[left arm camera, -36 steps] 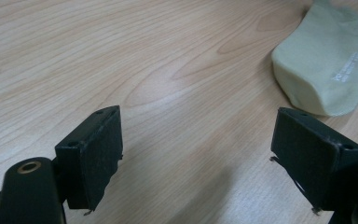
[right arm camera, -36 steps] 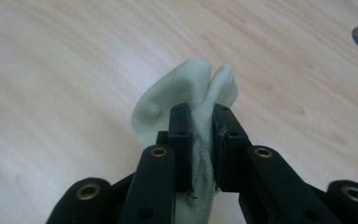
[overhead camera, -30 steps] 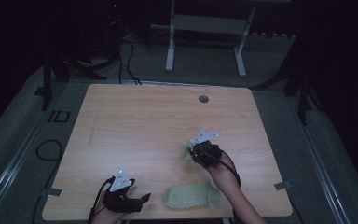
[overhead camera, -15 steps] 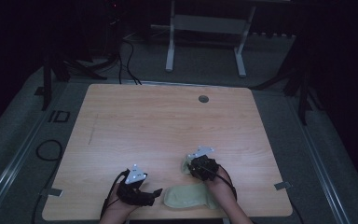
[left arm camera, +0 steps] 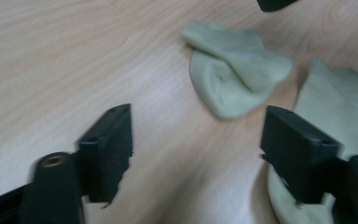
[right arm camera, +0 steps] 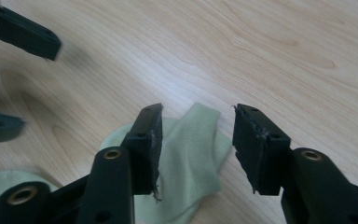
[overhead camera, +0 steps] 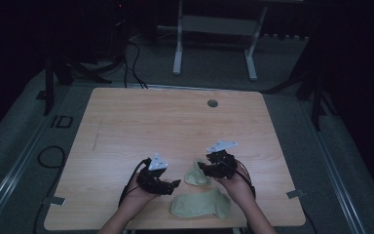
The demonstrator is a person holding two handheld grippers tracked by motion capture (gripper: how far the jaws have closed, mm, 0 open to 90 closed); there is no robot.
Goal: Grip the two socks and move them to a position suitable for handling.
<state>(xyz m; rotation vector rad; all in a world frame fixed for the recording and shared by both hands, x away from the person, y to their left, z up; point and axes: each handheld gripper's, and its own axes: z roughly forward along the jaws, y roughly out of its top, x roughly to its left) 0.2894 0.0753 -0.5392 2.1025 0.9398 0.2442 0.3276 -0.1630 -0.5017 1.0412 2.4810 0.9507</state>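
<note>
Already the right gripper (overhead camera: 205, 167) has just been opening over a folded green sock (overhead camera: 195, 174), nothing pinched; the left gripper (overhead camera: 174, 184), closing on nothing, nears the flat sock (overhead camera: 200, 204), unfolded.

Flat sock (left arm camera: 335, 93) cut off at right edge, partly behind tongs' jaw.

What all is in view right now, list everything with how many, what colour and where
folded sock: one, pale green, near part of the table, just ahead of the right gripper
flat sock: one, pale green, by the near edge, between the forearms
table: one, light wood, centre
round grommet: one, grey, far side of the table
white frame: one, on the floor beyond the table
left gripper: one, black, open, nothing between its jaws
right gripper: one, black, jaws just opened, open over the folded sock
</note>
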